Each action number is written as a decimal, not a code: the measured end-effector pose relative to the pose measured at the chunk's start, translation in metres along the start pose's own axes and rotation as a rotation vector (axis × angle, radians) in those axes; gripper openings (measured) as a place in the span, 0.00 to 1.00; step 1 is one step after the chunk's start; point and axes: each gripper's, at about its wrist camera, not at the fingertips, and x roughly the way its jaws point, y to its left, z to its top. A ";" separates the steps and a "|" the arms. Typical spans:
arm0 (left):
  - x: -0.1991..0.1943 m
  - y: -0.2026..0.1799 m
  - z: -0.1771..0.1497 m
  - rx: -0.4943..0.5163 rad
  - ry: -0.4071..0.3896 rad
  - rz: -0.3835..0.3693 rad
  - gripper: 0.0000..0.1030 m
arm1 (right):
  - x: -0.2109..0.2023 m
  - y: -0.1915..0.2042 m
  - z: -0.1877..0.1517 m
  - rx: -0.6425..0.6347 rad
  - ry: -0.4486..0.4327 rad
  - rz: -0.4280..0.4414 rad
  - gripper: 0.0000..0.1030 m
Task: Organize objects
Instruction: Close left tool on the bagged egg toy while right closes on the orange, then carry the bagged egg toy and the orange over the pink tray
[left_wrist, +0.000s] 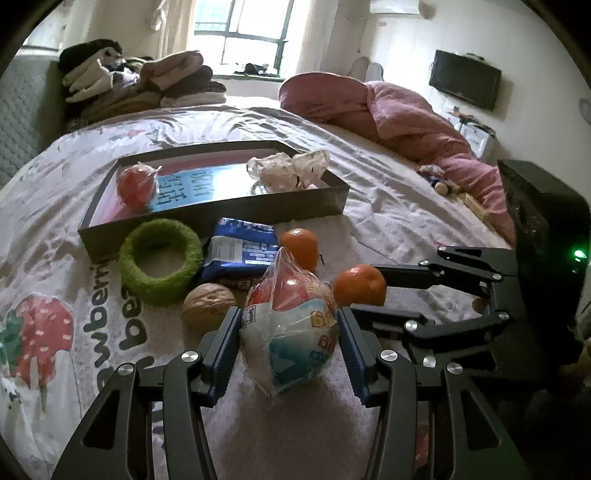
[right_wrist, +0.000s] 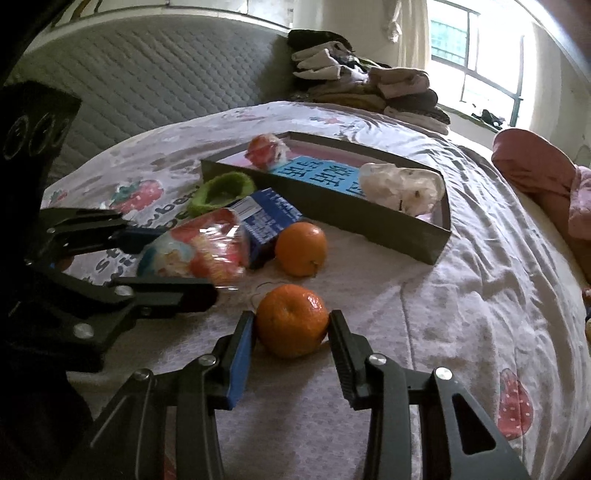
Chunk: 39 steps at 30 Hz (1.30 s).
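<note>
My left gripper (left_wrist: 288, 325) is closed around a clear-wrapped snack bag (left_wrist: 291, 325) printed red, white and blue, lying on the bed; it also shows in the right wrist view (right_wrist: 199, 254). My right gripper (right_wrist: 291, 325) has its pads against both sides of the near orange (right_wrist: 291, 325), which rests on the sheet. A second orange (right_wrist: 301, 249) lies just beyond it. A shallow dark tray (left_wrist: 221, 206) holds a red wrapped item (left_wrist: 136, 184), a blue card and a white crumpled bag (left_wrist: 288, 170).
A green fuzzy ring (left_wrist: 160, 254), a blue packet (left_wrist: 243, 251) and a walnut (left_wrist: 208, 304) lie before the tray. Folded clothes (left_wrist: 147, 81) are stacked at the headboard. A pink duvet (left_wrist: 406, 122) lies at the right.
</note>
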 end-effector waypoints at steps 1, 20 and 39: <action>-0.002 0.002 0.000 -0.007 -0.006 0.002 0.51 | -0.001 -0.002 0.000 0.010 -0.004 0.006 0.39; -0.028 0.020 0.010 -0.045 -0.109 0.109 0.51 | -0.024 -0.019 0.011 0.125 -0.140 0.050 0.39; -0.034 0.025 0.040 -0.033 -0.165 0.154 0.51 | -0.029 -0.014 0.043 0.056 -0.189 0.007 0.39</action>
